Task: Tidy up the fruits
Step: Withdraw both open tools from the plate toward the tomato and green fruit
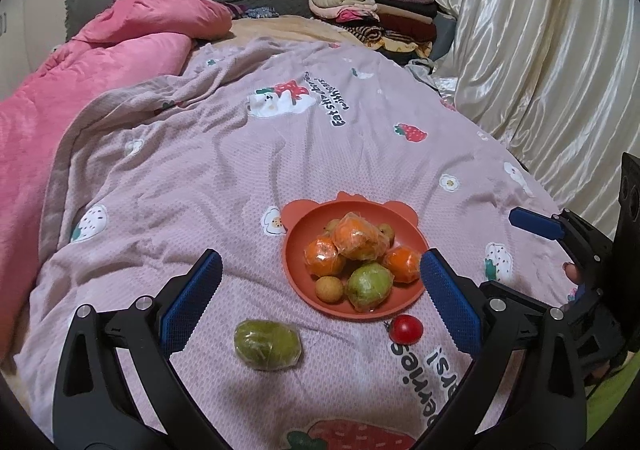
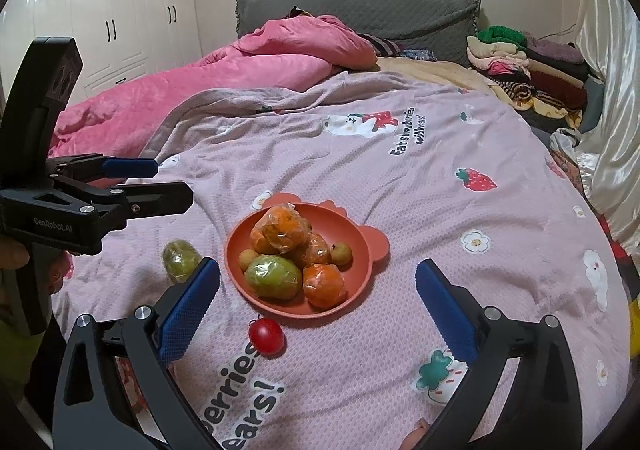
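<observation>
On the bedspread one orange plate holds three wrapped oranges, one green fruit and three small brown fruits, while one green fruit and one tomato lie beside it, and the left gripper and right gripper both gape wide, holding nothing.

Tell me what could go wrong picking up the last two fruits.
1. The tomato is round and lies on soft bedding; a nudge may roll it away.
2. The wrapped green fruit has slick film; the tongs may slip.
3. The bowl is already heaped; another fruit could topple the pile.
</observation>
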Available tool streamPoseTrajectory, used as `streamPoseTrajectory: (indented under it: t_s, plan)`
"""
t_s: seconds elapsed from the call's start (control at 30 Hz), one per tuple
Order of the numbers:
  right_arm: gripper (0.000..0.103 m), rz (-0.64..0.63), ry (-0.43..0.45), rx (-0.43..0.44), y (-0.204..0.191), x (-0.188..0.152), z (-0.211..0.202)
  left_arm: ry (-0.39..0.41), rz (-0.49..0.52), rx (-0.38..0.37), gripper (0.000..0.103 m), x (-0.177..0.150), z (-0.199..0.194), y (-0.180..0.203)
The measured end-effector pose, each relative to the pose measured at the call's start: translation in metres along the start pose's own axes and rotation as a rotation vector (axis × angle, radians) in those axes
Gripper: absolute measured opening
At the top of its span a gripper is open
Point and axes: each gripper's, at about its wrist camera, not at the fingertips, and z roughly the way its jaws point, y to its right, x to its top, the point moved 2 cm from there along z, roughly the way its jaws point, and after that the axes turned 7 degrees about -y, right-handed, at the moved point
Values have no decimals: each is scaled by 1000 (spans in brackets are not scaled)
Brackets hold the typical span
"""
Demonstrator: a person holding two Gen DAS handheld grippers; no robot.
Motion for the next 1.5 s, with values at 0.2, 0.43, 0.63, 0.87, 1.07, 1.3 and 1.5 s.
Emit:
streamPoseTrajectory:
  t_s: [0.2,0.43,0.63,0.87,1.07,1.3,1.5]
  plan:
    - [98,-9,6,-9,-6,-1,-8,5,-4,-1,93,-7,-7,-1]
    - [98,-24,7,-16,-15,-4,-15,8,-4,10,93,-13,-15,-5]
    - [98,-30,-3,-20,-22,-9,-16,11,-5,14,93,-20,-20,-8]
    - [98,-23,-28,-20,-26,-18,-10,-5,1,24,93,-32,-18,-12]
    - [98,-19,-58,-17,-28,-27,-1,-24,-5,30,93,-41,-12,-18]
    - [98,-12,-85,-18,-28,-35,6,-42,-11,29,93,-50,-5,-22]
    - [98,0,-101,-15,-26,-39,12,-54,-18,29,93,-56,3,-25]
